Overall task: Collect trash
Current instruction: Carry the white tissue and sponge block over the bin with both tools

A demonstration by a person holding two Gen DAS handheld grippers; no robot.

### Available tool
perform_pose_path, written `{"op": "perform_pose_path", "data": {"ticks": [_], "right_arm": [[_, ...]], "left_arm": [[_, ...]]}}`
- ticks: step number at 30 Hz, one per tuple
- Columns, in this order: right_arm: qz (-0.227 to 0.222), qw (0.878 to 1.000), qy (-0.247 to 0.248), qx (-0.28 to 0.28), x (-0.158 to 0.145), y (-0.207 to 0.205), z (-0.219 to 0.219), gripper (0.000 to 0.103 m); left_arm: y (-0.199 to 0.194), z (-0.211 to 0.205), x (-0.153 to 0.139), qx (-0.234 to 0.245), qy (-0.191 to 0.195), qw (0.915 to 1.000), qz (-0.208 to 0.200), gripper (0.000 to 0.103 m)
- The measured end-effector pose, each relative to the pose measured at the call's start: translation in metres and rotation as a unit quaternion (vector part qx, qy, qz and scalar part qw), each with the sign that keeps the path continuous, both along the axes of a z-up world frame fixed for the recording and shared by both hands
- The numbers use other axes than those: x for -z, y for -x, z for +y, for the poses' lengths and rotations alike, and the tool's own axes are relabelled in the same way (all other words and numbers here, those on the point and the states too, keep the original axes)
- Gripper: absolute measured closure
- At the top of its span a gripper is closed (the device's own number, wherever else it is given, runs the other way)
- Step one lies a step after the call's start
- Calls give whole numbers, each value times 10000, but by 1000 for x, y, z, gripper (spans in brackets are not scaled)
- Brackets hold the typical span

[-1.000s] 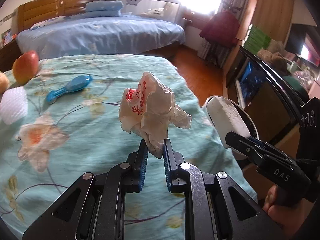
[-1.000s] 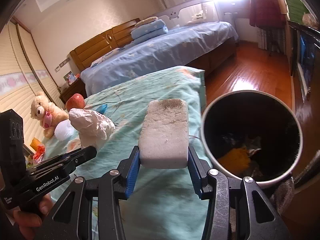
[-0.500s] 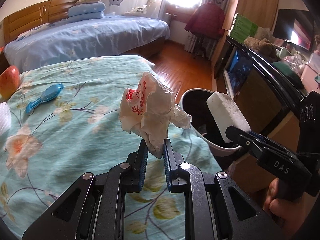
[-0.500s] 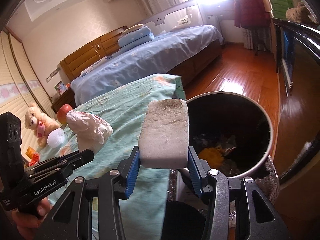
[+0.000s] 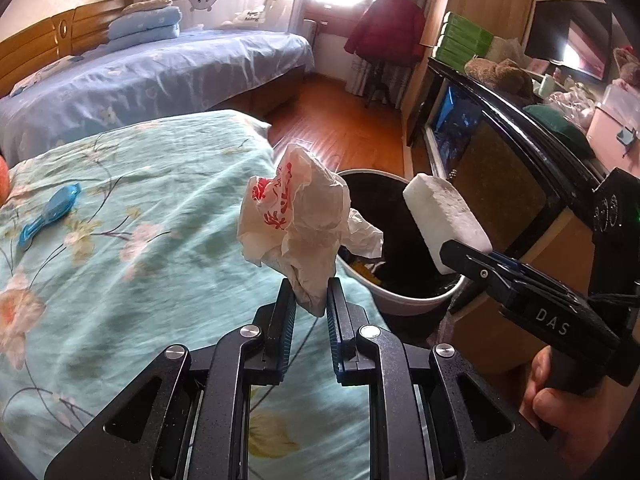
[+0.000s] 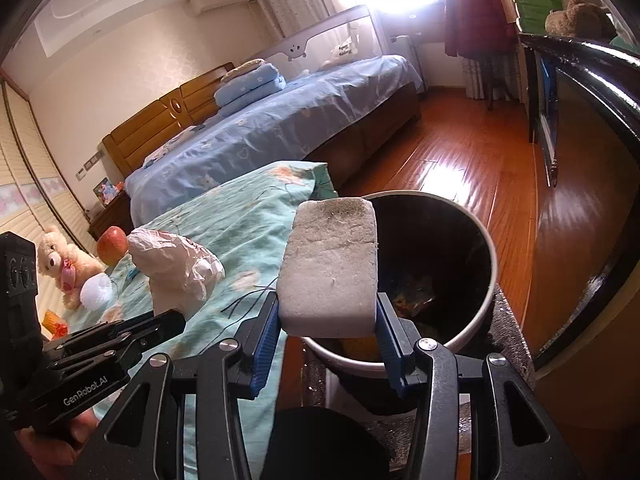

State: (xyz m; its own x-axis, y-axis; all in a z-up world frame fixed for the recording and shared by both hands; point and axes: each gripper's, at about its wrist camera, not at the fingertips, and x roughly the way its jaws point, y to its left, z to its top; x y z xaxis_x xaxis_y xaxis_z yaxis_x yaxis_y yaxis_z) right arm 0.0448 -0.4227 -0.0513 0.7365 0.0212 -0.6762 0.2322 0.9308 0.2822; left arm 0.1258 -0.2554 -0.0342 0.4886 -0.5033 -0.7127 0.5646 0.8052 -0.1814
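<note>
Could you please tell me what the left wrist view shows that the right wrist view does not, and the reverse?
Only the left wrist view shows the blue brush on the floral bedspread. Only the right wrist view shows the cream teddy bear and the wall air conditioner. Both share the crumpled plastic bag in the left gripper, the white foam block in the right gripper, and the trash bin.

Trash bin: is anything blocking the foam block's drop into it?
Nothing visible does. The foam block, clamped in the right gripper, hangs by the trash bin's open mouth. The crumpled bag in the left gripper sits off to the side.
</note>
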Motion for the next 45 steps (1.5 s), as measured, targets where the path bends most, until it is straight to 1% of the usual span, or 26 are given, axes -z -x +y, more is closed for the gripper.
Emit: {"op": "perform_pose_path", "data": {"ticks": [8, 21, 45], "right_arm": [[65, 9999, 22, 111, 6, 0, -10, 56], [206, 9994, 1, 279, 15, 0, -34, 56], [315, 9990, -49, 318, 22, -11, -48, 56]], "left_arm": [[-1, -19, -1, 181, -11, 9998, 1, 89], [-7, -42, 7, 369, -133, 9992, 103, 89], [-15, -69, 14, 490, -289, 9982, 190, 89]]}}
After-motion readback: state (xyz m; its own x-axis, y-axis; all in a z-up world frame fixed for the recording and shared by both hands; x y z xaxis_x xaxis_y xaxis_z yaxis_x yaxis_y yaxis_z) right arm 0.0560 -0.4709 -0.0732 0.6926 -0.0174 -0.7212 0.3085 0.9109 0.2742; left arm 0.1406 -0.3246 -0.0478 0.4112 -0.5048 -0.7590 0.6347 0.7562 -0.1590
